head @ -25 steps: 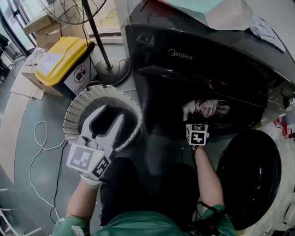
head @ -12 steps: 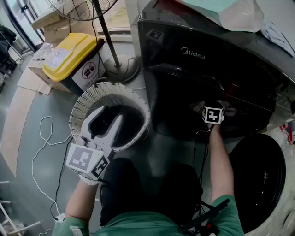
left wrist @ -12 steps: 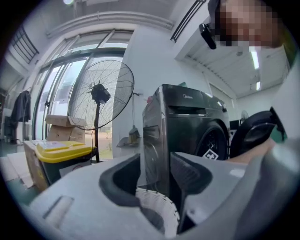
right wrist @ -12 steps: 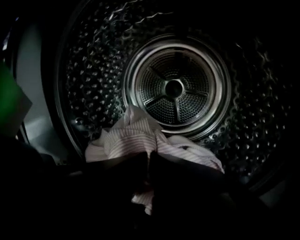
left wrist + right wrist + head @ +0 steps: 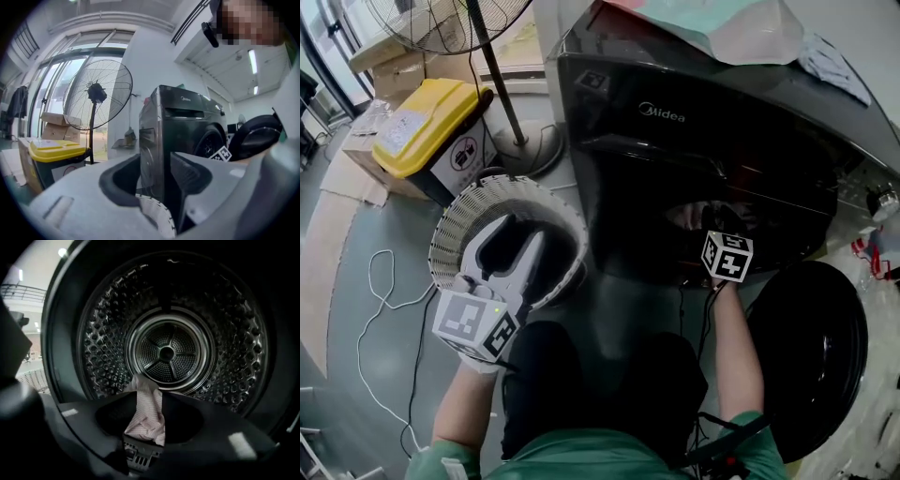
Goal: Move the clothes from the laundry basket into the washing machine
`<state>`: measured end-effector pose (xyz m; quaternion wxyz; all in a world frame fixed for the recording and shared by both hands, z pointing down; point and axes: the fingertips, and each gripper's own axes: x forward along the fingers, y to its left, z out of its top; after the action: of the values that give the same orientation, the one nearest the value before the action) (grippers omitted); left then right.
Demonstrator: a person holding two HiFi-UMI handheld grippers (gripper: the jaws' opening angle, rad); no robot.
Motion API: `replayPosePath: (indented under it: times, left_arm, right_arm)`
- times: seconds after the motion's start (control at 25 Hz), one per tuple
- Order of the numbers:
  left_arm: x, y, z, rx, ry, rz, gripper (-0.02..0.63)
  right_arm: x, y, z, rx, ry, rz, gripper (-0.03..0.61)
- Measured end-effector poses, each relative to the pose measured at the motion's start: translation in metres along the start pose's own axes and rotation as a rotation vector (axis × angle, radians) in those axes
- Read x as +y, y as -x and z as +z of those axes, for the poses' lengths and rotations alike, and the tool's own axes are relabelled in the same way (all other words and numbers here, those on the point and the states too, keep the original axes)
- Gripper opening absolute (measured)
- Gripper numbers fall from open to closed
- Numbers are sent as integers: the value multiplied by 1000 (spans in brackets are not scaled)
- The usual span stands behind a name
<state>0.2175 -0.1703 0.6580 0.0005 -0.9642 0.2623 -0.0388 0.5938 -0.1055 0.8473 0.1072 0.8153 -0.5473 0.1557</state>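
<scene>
On the grey floor a laundry basket is set beside the washing machine. The left tool is held above it, parted and empty. Inside the drum the jaws of the right tool have just been opening, with a pink cloth between them.

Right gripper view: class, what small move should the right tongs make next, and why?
Probably open the right tongs a little wider and draw back, letting the pink striped cloth fall into the drum. The tongs have just been opening, the cloth lies between them, and the drum's mouth is right ahead.
</scene>
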Motion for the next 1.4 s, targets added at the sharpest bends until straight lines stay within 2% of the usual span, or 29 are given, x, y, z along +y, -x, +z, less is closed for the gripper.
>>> replayPosePath:
  times: [0.32,0.48,0.8,0.96,1.4]
  left_arm:
    - [5,-12,8,-38,23,-15,202]
    - [3,-20,9,-48,7,-28,202]
    - [-7,-29,5,-41,13,-57,202]
    - [-12,-31,7,-39,3,-66,202]
    - [-11,-34,5,-39,10,-70,201]
  right_arm:
    - [22,66,29,-110,-5,-2,150]
    - [33,95,40,-159,-8,-6,150]
    - [48,130,46,-207,-63,30,146]
    - [42,144,57,-258,-82,-1,91]
    - [43,167,72,-312,-55,-30,34]
